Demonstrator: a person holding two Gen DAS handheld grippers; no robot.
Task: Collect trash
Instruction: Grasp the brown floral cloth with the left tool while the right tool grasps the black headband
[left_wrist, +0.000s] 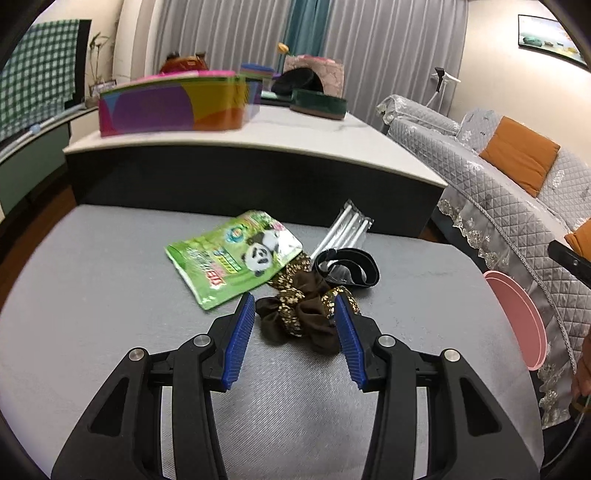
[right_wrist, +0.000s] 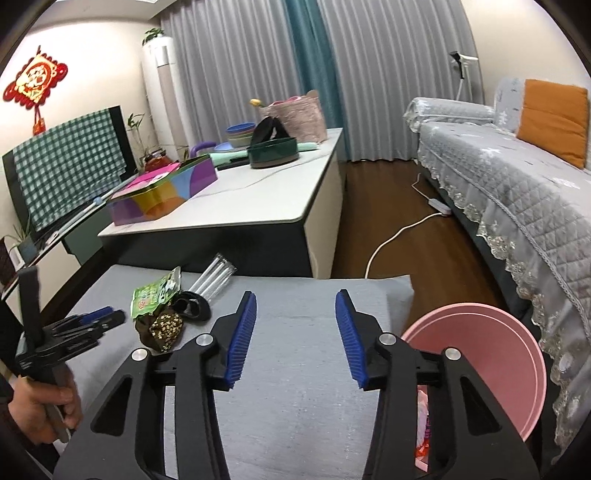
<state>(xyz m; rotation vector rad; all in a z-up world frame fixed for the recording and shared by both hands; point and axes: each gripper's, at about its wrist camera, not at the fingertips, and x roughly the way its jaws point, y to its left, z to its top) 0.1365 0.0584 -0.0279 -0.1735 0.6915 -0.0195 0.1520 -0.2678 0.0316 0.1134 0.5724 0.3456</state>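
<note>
A green panda snack wrapper (left_wrist: 236, 254) lies on the grey-covered table (left_wrist: 92, 295). Beside it lie a brown floral scrunchie (left_wrist: 301, 314), a black hair band (left_wrist: 349, 267) and a clear packet of straws (left_wrist: 349, 227). My left gripper (left_wrist: 295, 306) is open, its blue fingertips on either side of the scrunchie's near end. My right gripper (right_wrist: 295, 306) is open and empty over bare table, right of the pile. The wrapper (right_wrist: 153, 295), the scrunchie (right_wrist: 162, 326) and my left gripper (right_wrist: 107, 315) also show in the right wrist view. A pink bin (right_wrist: 491, 362) with some trash stands at the table's right edge.
A white-topped cabinet (left_wrist: 258, 136) stands behind the table with a colourful box (left_wrist: 173, 107) and a dark round tin (left_wrist: 317, 103). A sofa with a quilted grey cover (right_wrist: 517, 192) runs along the right. A white cable (right_wrist: 399, 229) lies on the wooden floor.
</note>
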